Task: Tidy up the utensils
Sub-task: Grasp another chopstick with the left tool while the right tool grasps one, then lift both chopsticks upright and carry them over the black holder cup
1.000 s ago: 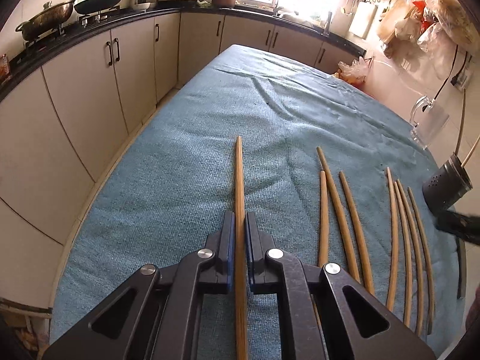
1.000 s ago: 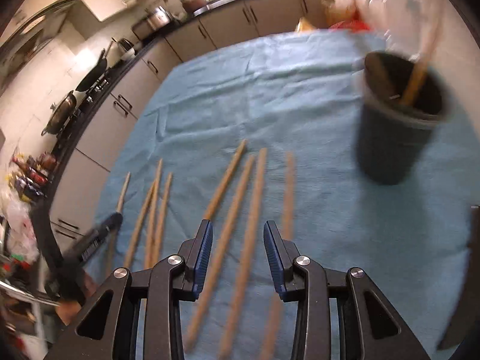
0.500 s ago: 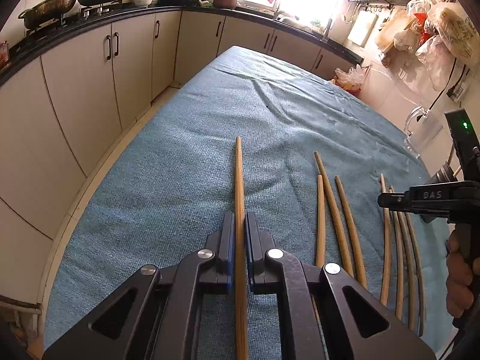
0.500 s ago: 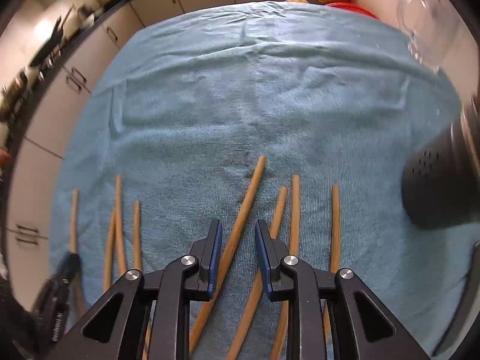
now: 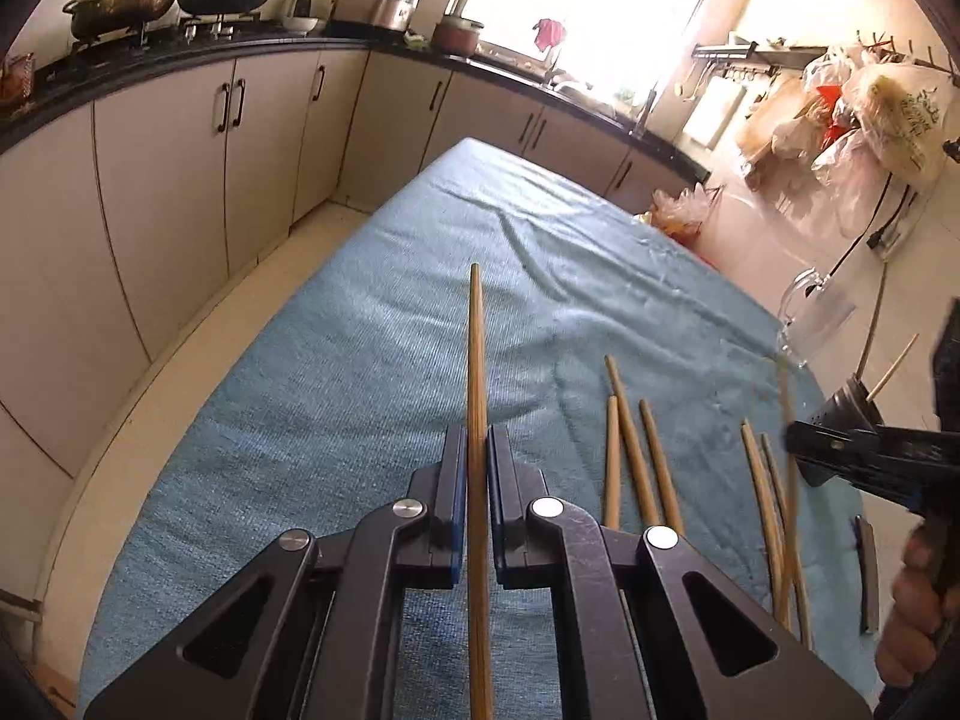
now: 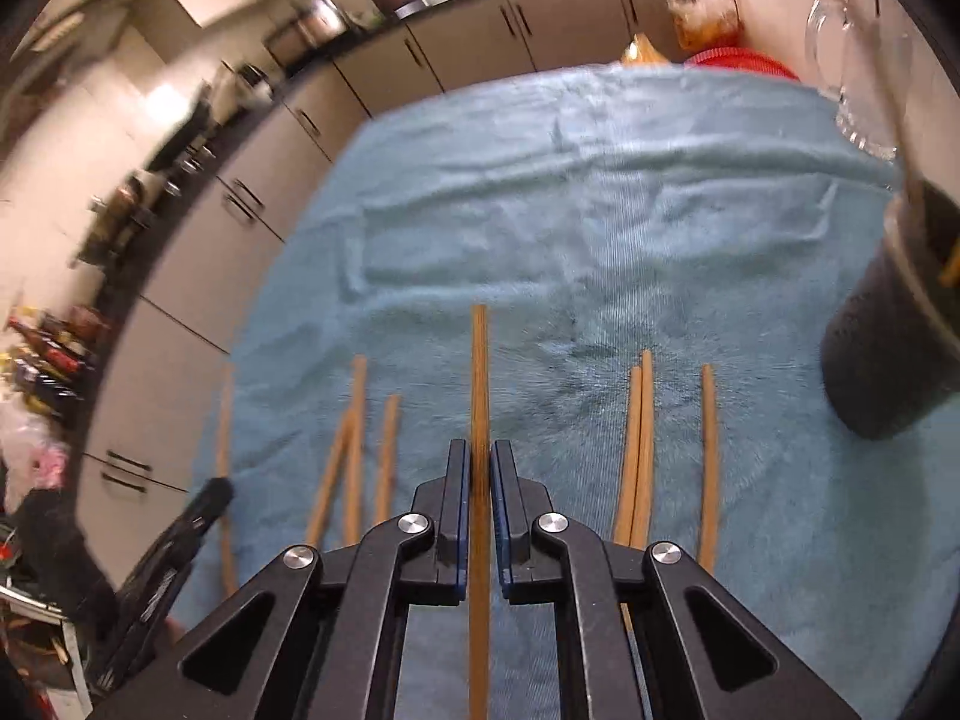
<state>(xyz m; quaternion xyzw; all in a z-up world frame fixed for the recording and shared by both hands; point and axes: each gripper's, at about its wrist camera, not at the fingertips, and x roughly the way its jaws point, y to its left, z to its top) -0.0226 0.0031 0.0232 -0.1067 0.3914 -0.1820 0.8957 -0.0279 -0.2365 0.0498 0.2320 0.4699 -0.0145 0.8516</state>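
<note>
Between each gripper's closed jaws, left gripper point(image 5: 477, 471) and right gripper point(image 6: 479, 471), one chopstick.

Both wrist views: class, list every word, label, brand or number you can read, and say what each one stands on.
No text is readable in either view.
plastic bag, hanging on the wall: greenish print, too small to read.
bottles, beside the cabinets: coloured labels, blurred by motion.

Both wrist views look forward, low over the shared blue towel point(image 5: 372, 360).
</note>
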